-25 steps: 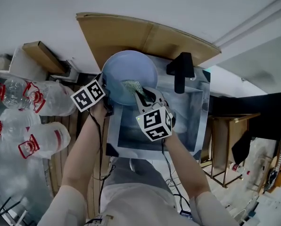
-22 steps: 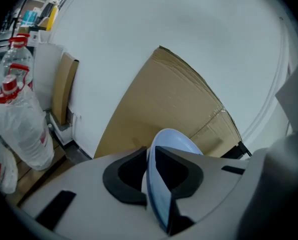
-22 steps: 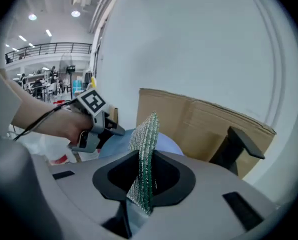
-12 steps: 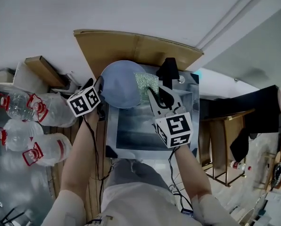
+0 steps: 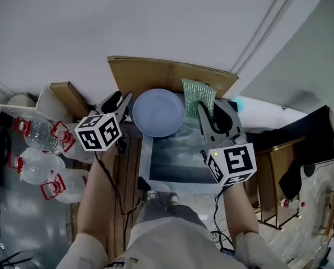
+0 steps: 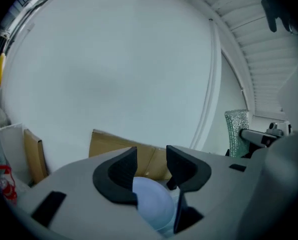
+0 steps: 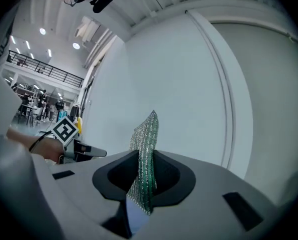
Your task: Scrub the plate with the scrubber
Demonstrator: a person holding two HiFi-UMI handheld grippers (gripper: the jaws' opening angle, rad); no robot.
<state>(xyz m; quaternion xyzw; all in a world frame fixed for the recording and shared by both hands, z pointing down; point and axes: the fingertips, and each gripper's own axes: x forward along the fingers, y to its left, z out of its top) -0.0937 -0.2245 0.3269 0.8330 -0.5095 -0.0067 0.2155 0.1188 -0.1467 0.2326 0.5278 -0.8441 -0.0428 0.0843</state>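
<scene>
A pale blue round plate (image 5: 157,114) sits at the back left of the steel sink (image 5: 181,158), below both grippers. My left gripper (image 5: 121,101) hovers by its left rim. Its jaws have just swung wide and eased back a little. In the left gripper view the left gripper (image 6: 150,159) has nothing between its pads, and the plate (image 6: 151,204) shows beneath them. My right gripper (image 5: 210,110) is shut on a green mesh scrubber (image 5: 198,96), which it holds upright to the right of the plate. The scrubber (image 7: 146,134) stands pinched between the right gripper's (image 7: 146,166) jaws.
A brown cardboard sheet (image 5: 150,72) leans against the white wall behind the sink. Large water bottles (image 5: 38,144) with red handles lie on the floor at the left. Dark wooden furniture (image 5: 279,161) stands to the right.
Both grippers have risen from the sink. The left gripper, earlier at the plate's left rim, now stands open and clear of it. The scrubber has lifted off the plate's face.
</scene>
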